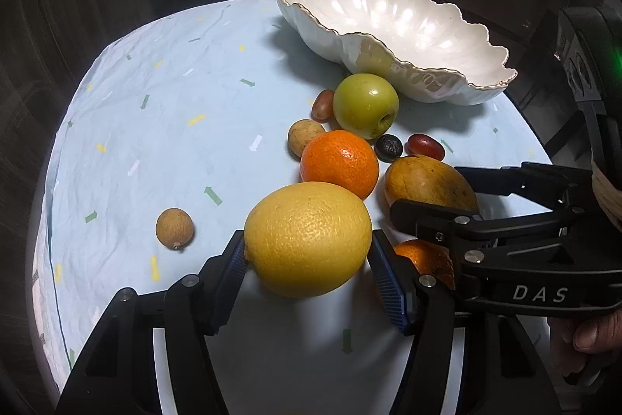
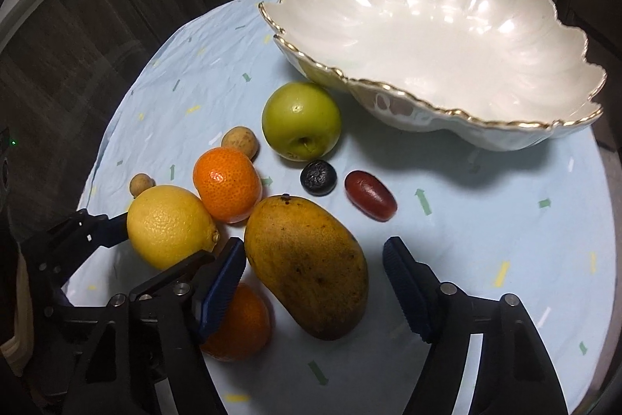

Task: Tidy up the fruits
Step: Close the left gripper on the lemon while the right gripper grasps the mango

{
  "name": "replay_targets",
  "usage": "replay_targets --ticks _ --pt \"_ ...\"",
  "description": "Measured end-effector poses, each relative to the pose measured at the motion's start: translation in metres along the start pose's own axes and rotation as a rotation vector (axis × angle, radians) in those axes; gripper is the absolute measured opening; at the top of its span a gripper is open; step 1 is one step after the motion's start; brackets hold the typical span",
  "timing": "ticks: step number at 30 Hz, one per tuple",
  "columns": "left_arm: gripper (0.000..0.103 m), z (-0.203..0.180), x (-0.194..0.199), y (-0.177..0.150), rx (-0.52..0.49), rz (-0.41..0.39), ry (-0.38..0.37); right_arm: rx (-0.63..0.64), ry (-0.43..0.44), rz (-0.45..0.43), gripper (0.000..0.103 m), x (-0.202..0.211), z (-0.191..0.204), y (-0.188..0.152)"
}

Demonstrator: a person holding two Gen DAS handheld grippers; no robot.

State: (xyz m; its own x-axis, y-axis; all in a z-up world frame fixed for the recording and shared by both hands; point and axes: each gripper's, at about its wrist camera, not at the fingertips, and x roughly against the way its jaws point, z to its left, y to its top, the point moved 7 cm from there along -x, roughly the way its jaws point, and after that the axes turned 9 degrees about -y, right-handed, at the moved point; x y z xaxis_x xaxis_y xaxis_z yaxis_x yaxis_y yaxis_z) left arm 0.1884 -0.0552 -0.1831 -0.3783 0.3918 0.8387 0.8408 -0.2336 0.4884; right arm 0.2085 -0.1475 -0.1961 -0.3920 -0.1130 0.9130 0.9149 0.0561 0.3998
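While both tools work the near side, the table (image 2: 486, 220), w/ a pale blue cloth dotted w/ small arrows, carries everything. Biggest item is the white scalloped bowl (image 2: 427, 45) w/ gold rim, at the far right, nothing in it.

Right hand-held gripper (image 2: 313, 251) is released: its jaws straddle the mango (image 2: 307, 267), left pad just at the fruit's side, right pad w/ a clear gap. Mango lies on the cloth, near centre.

Left hand-held gripper (image 1: 307, 240) is grasping the lemon (image 1: 311, 232); blue pads press on both sides of it. Lemon sits on the table, left of the mango & near the edge.

Green apple (image 2: 301, 119) sits just in front of the bowl, stem end facing the cameras. An orange (image 2: 227, 183) is btw. apple & lemon, touching the lemon & close to the mango. 2nd orange (image 2: 241, 325) lies nearest, partly hidden under the right tool's left finger.

Small stuff: red oval fruit (image 2: 370, 195) right of the mango's far end; dark wrinkled round fruit (image 2: 318, 177) just left of it, below the apple; tan round fruit (image 2: 240, 142) beside the orange; smaller tan one (image 2: 142, 183) left, beyond the lemon; a reddish small fruit (image 1: 323, 104) left of the apple, seen only from the left wrist.
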Motion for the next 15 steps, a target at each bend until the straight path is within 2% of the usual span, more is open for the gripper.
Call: replay_targets --ticks 3,15 --pt "0.061 0.0004 -0.0002 0.0006 -0.001 -0.002 0.002 0.014 0.011 0.003 0.061 -0.0002 0.0032 0.0006" --pt "0.06 -0.0041 0.0066 -0.0048 0.007 -0.018 0.004 0.002 0.011 -0.02 0.058 0.005 0.0061 -0.004"
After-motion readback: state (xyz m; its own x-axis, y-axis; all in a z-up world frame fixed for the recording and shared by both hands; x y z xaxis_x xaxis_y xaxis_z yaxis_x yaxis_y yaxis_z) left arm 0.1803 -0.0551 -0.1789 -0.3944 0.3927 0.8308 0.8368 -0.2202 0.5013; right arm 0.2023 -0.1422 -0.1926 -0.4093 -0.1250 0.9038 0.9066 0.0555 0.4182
